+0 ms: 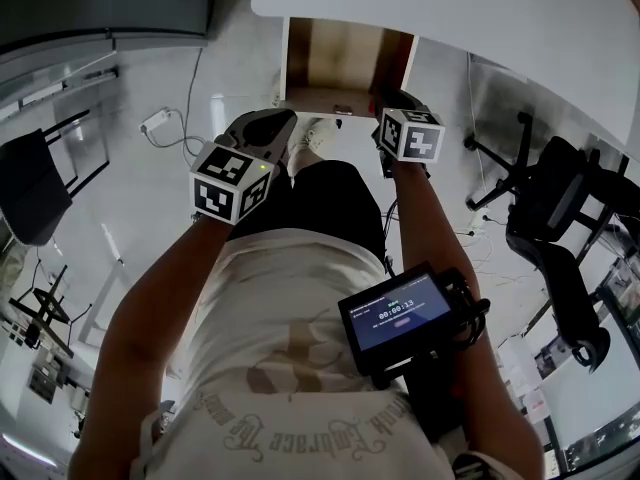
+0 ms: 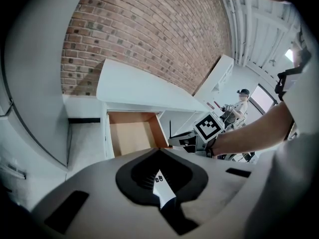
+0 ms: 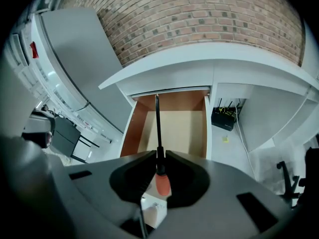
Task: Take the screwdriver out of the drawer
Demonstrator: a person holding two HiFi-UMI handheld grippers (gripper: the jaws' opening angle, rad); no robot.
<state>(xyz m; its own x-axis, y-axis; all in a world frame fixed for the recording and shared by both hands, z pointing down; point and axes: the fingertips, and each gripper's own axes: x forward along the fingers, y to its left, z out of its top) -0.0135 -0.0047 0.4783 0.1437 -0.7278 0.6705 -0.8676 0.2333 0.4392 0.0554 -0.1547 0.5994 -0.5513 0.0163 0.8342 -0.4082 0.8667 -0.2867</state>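
Note:
The screwdriver (image 3: 157, 128) has an orange-red handle and a long dark shaft. My right gripper (image 3: 158, 156) is shut on it just above the handle, and the shaft points up toward the open wooden drawer (image 3: 174, 128), which looks empty. In the head view the right gripper (image 1: 392, 108) hangs in front of the drawer (image 1: 345, 63) under the white table (image 1: 450, 8); the screwdriver is hidden there. My left gripper (image 1: 280, 126) is beside it to the left. In its own view the left gripper (image 2: 159, 151) has its jaws together with nothing between them.
A black office chair (image 1: 560, 218) stands at the right and a dark chair (image 1: 30, 183) at the left. A power strip with a cable (image 1: 160, 121) lies on the floor. A black router (image 3: 223, 117) sits under the table, to the right of the drawer. A brick wall (image 3: 199, 19) is behind.

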